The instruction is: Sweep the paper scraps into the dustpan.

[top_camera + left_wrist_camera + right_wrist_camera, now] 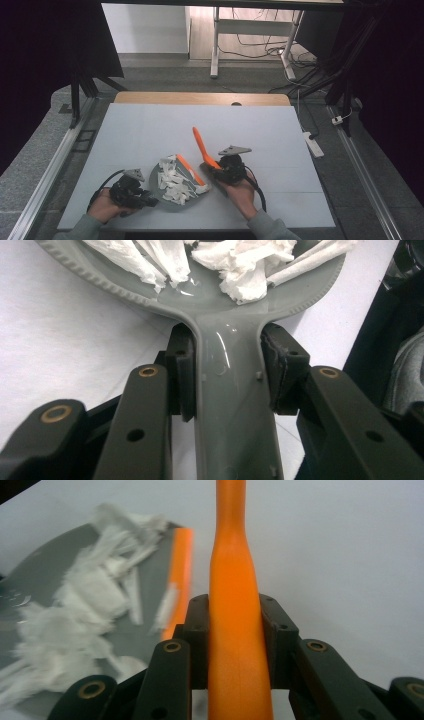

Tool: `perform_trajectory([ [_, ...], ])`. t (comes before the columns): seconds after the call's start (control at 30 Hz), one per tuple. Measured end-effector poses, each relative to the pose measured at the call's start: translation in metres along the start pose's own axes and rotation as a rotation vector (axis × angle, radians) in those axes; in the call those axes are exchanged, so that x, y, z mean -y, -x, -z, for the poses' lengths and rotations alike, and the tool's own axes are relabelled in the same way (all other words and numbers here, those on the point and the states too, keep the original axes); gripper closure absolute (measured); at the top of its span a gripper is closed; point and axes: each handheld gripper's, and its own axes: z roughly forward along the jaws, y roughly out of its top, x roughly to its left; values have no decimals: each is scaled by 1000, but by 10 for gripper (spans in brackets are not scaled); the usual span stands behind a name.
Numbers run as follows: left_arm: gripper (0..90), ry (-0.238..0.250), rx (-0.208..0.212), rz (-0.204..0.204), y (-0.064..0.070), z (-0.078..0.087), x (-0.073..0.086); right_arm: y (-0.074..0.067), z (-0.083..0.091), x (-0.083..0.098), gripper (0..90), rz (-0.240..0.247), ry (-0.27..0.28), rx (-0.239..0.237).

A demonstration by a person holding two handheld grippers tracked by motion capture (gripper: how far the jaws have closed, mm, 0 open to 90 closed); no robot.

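The left gripper [227, 372] clamps the grey plastic dustpan's [156, 192] stiff handle on the table [150, 130]; the right gripper [235, 630] clamps the rigid orange brush [201, 145]. Light torn paper scraps [175, 181] could scatter easily.

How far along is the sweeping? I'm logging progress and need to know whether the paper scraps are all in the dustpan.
Mostly done: the white paper scraps lie piled in the grey dustpan, and I spot no strays on the white table. In hand: the left gripper clamps the dustpan's handle, and the right gripper clamps the orange brush handle, head at the pan's lip. Left, probably: a last sweep, then emptying the pan.
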Motion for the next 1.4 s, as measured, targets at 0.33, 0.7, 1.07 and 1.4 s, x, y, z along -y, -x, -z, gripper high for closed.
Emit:
perform_trajectory([
  [0.33, 612, 20, -3, 10, 1, -2, 2, -45, 8, -10, 701, 80, 79, -83],
  [0.7, 615, 77, -12, 6, 1, -2, 7, -14, 41, -18, 701, 35, 171, -78],
  [1.07, 616, 133, -36, 3, 1, 0, 7, 17, 51, -16, 702, -16, 196, -54],
  [1.4, 615, 260, -82, 48, 6, 19, 4, 37, 69, -13, 702, 5, 258, -97],
])
